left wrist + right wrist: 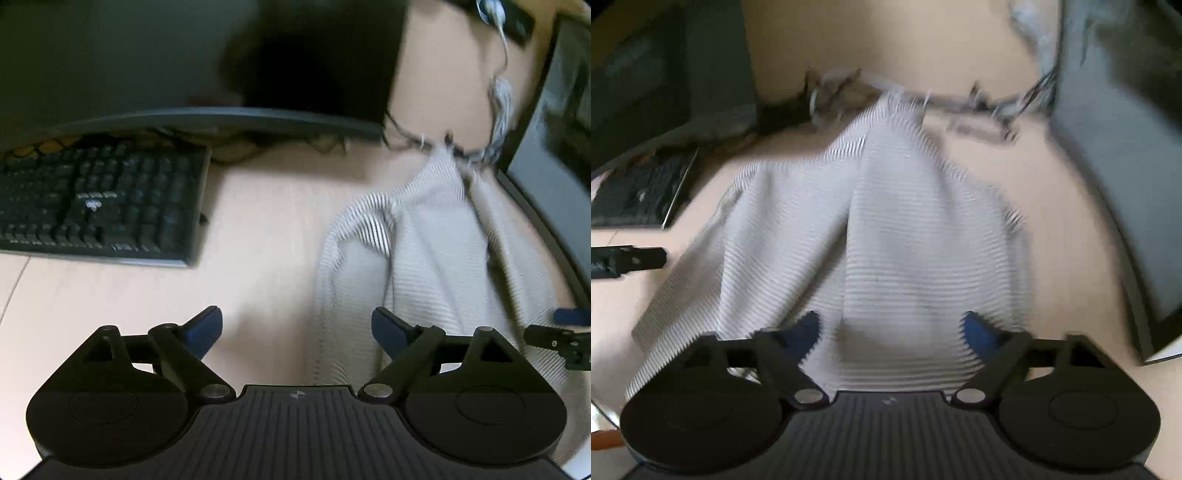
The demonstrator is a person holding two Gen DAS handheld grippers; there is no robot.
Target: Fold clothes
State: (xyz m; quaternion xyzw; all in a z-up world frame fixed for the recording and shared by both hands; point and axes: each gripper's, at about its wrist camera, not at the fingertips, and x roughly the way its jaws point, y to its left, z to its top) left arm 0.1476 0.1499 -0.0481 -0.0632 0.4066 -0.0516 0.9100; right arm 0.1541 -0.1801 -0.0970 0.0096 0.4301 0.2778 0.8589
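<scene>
Striped garment (pixel 886 229) is what we see spread on the pale desk (pixel 258 221), a white cloth with fine dark stripes, bunched into a ridge along its middle and running from the cables at the back toward us. Going from the left, we find a black keyboard (pixel 99 199) at the far-left part of the desk, under the lower edge of a dark monitor (pixel 147 55); its right edge stands well apart from the cloth, with a bare strip of desk between them. Our left gripper (pixel 297 328) hangs over that strip with its blue-padded fingers (pixel 205 328) spread wide, empty, and the garment's left edge runs just inside the right finger. Further right the cloth lies in loose folds, its near-left corner reaching close to the desk's front edge in the right wrist view. Our right gripper (pixel 892 332) sits low over the garment's near hem, fingers (pixel 975 332) wide apart with cloth between and beneath them, though not clamped on it; motion blur hides whether the pads touch the fabric. Right of the cloth we see a narrow band of bare desk, then a second dark screen (pixel 1108 184) whose lower edge closes in the right side. Tangled cables (pixel 979 107) line the back edge.
</scene>
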